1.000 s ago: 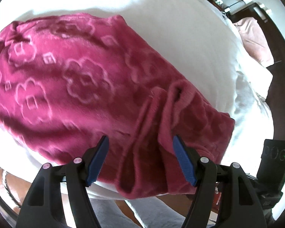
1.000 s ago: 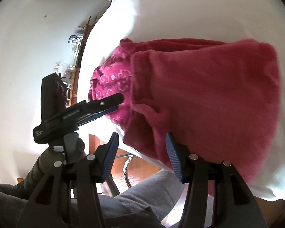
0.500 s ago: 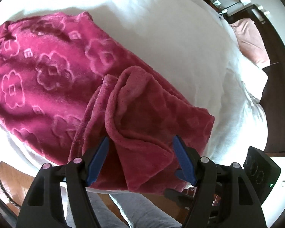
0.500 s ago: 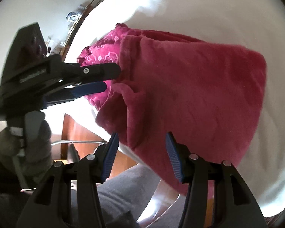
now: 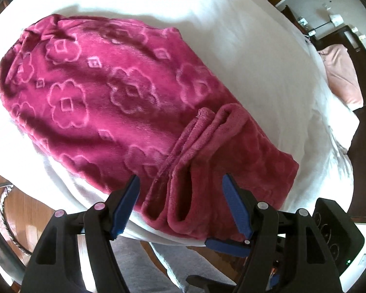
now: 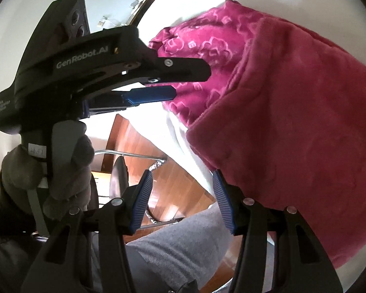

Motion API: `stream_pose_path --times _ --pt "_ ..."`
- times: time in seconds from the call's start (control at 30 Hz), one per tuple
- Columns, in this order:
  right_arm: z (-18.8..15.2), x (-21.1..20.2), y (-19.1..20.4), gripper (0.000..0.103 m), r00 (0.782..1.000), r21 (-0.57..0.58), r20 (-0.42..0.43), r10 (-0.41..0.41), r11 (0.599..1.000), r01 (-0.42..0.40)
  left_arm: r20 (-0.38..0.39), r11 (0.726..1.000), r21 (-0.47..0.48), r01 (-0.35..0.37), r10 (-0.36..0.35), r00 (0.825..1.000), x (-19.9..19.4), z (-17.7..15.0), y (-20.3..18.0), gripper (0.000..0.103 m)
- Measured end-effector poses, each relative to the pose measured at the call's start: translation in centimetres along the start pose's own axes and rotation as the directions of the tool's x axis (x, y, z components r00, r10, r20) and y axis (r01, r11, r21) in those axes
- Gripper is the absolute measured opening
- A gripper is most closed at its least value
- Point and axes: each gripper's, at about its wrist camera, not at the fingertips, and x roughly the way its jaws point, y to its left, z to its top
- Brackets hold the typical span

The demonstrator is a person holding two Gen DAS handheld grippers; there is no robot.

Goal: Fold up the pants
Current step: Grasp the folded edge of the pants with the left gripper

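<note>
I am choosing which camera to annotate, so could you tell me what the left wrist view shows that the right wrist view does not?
Only the left wrist view shows the pink pillow, the dark headboard and the whole flower-patterned top of the pants. Only the right wrist view shows the gloved hand holding the left gripper from the side, and a metal chair frame. Both show the pants, the white bedding, wooden floor and the person's grey trouser leg. Neither gripper holds cloth, the right gripper included.

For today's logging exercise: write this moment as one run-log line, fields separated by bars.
stage: pants folded on white bed | left gripper: open above hem fold | right gripper: open, empty, off bed edge | contact: none
</note>
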Motion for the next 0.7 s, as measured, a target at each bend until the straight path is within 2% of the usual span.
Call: stream_pose_path --times 0.1,0.27,0.37,0.43,0.53,0.6,0.7 --pt "-0.4 -1.2 -1.1 0.053 0.999 0.048 0.031 -0.017 0.999 0.016 -0.018 0.999 0.036 0.003 -0.002 1.0 1.0 -0.3 -0.6 0.07" --pt "-1.6 -4.7 -4.3 0.053 0.989 0.178 0.113 -0.098 0.981 0.077 -0.101 0.993 0.116 -0.039 0.051 0.994 5.1 -1.1 -1.3 0.07" --pt "-3.1 -7.1 -6.8 0.053 0.97 0.282 0.16 -0.185 0.95 0.134 -0.154 0.989 0.132 -0.069 0.09 0.984 7.6 -1.7 -0.4 0.07" --pt "-3.8 -8.3 -8.3 0.053 0.956 0.349 0.176 -0.236 0.923 0.164 -0.173 0.991 0.127 -0.052 0.073 0.982 8.6 -2.0 0.6 0.071" --pt "-4.4 -9.3 -10.3 0.053 0.929 0.428 0.168 -0.33 0.873 0.233 -0.153 0.979 0.199 -0.044 0.075 0.985 9.0 -2.2 0.7 0.069" --pt "-4.5 -9.3 -11.0 0.053 0.923 0.454 0.157 -0.35 0.856 0.247 -0.144 0.966 0.254 -0.053 0.092 0.985 9.2 -2.5 0.4 0.069" --pt "-3.9 -8.5 -11.1 0.053 0.918 0.457 0.134 -0.374 0.845 0.278 -0.149 0.968 0.248 -0.043 0.082 0.985 9.4 -2.4 0.5 0.07"
